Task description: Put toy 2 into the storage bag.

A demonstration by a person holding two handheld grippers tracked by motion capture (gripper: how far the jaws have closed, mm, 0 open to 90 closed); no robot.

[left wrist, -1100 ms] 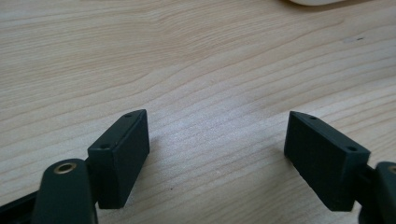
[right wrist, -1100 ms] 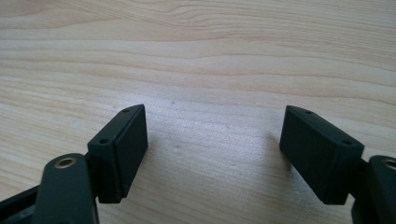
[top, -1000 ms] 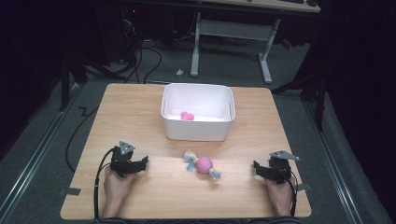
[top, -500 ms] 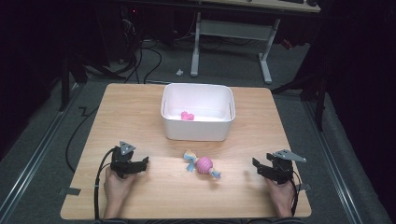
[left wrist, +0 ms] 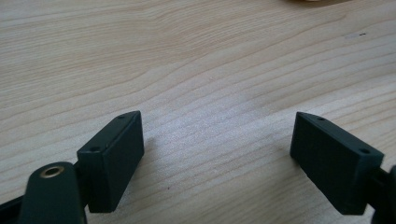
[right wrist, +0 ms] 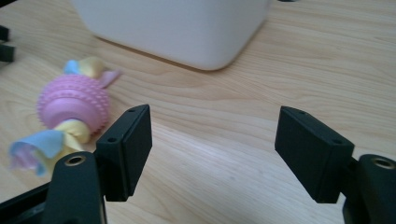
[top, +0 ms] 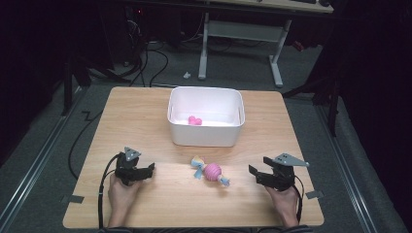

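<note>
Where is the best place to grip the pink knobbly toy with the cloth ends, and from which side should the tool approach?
Probably grip the pink toy on its round studded middle, not the floppy cloth tails. It lies free on the table, in front of the white bin, tails pointing up-left and down-right. The open right tool could come from its own side or from above, jaws closing across the ball, clear of the tails.

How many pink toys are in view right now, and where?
2. A small pink toy lies inside the white bin. A pink spiky ball toy with pastel ribbons lies on the table in front of the bin. The bin's near wall could hide more.
</note>
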